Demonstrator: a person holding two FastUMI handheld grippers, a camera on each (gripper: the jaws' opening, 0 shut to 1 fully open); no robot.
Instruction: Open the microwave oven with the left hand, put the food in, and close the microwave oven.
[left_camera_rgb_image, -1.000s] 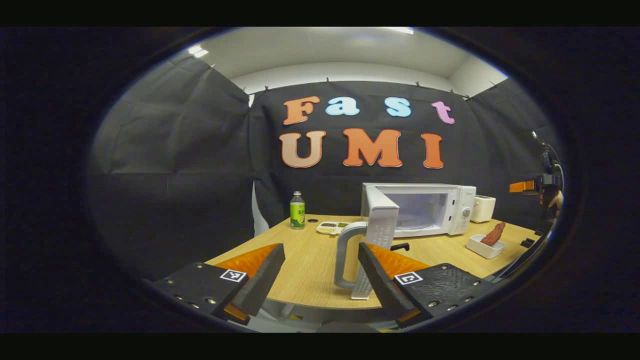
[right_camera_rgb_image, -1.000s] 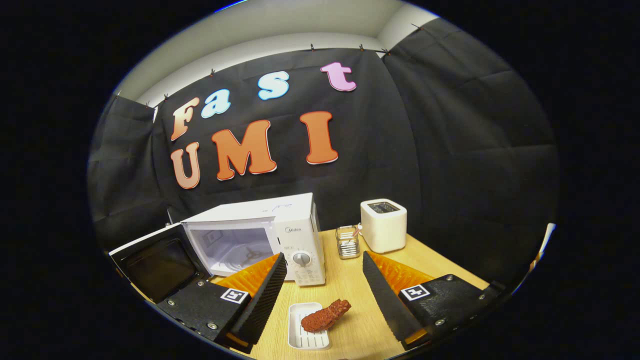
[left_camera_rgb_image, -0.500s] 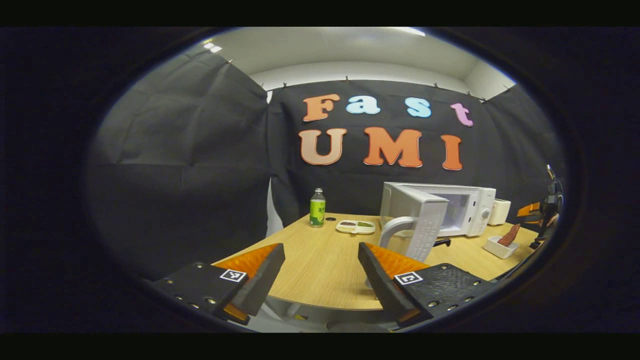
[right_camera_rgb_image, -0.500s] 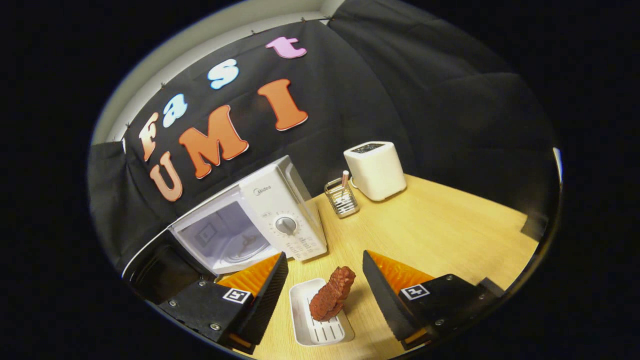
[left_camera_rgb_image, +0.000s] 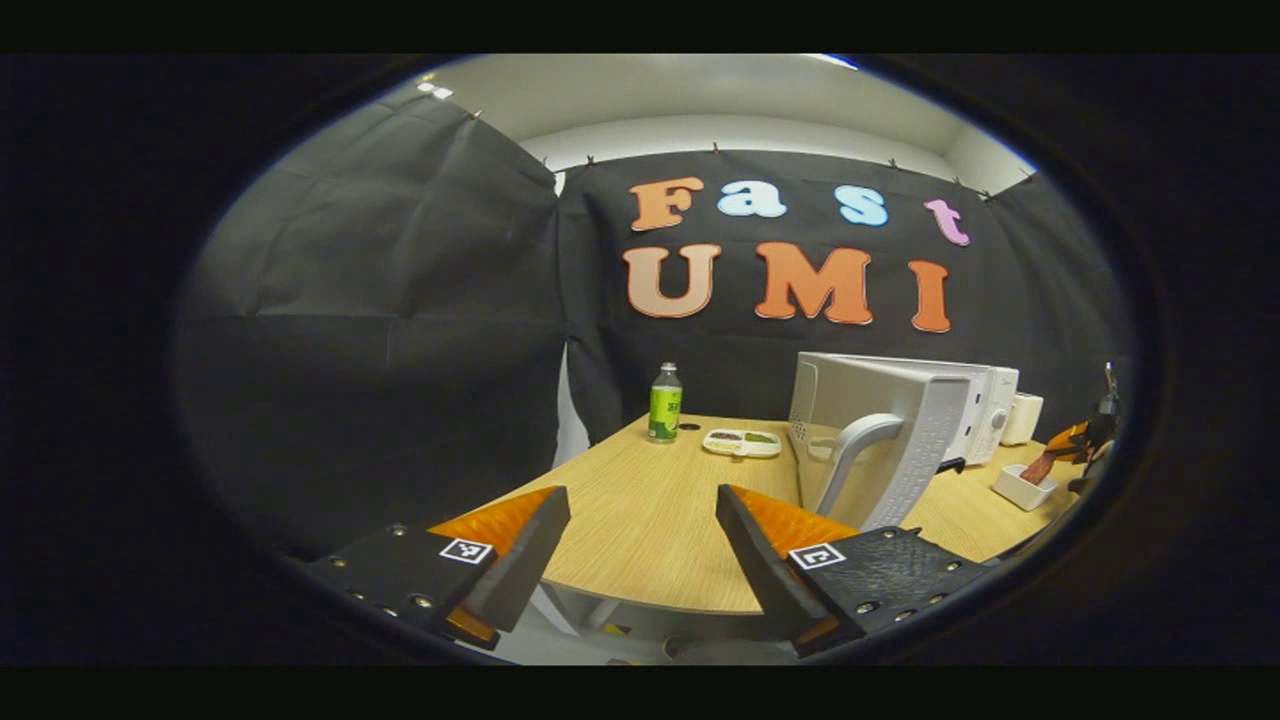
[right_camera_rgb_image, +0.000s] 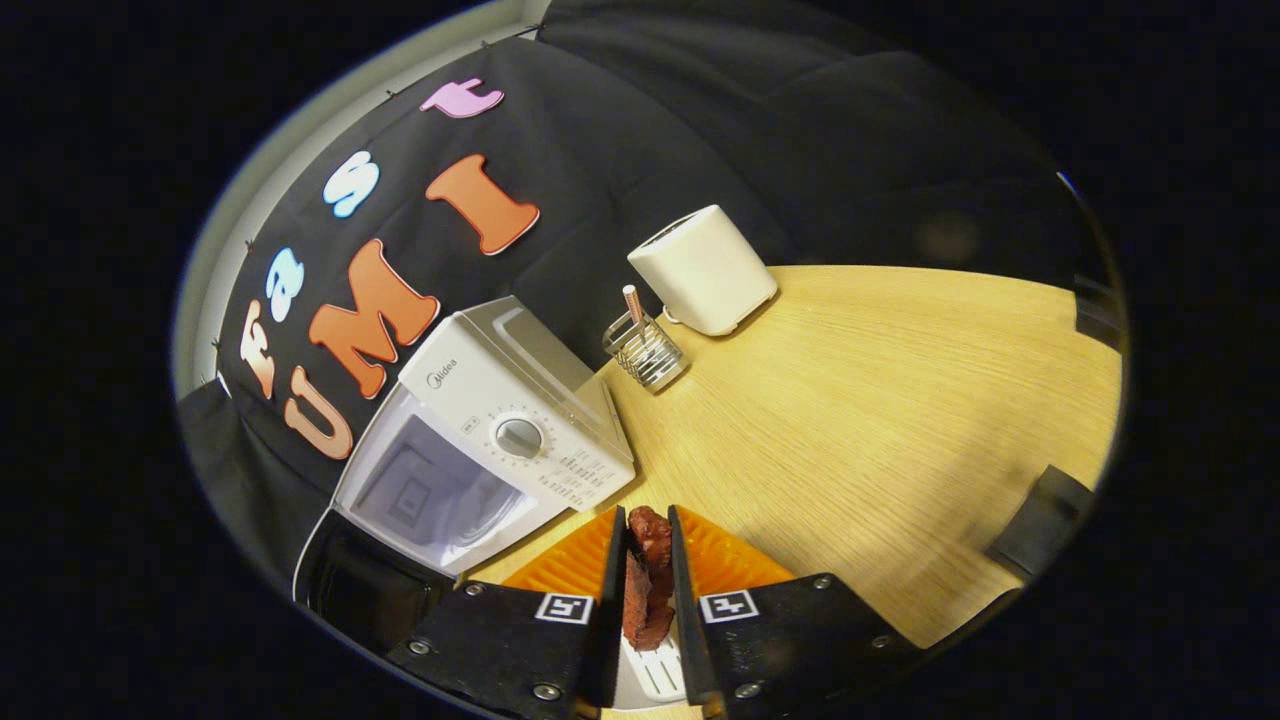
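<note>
Right gripper (right_camera_rgb_image: 640, 585) fingers pinch the reddish-brown meat piece (right_camera_rgb_image: 648, 580) over its white tray (right_camera_rgb_image: 645, 675); left gripper (left_camera_rgb_image: 640, 545) fingers spread, white microwave door (left_camera_rgb_image: 905, 450) swung open beside them

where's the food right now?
Right gripper view, bottom centre: the food is pinched between the right gripper fingers, over its white tray, just in front of the open microwave.

Black cloth walls (left_camera_rgb_image: 380, 300) close in the booth, clipped along the top below a pale ceiling (left_camera_rgb_image: 700, 90) — a light-wood table (right_camera_rgb_image: 880, 360) with a curved edge stands in front.
</note>
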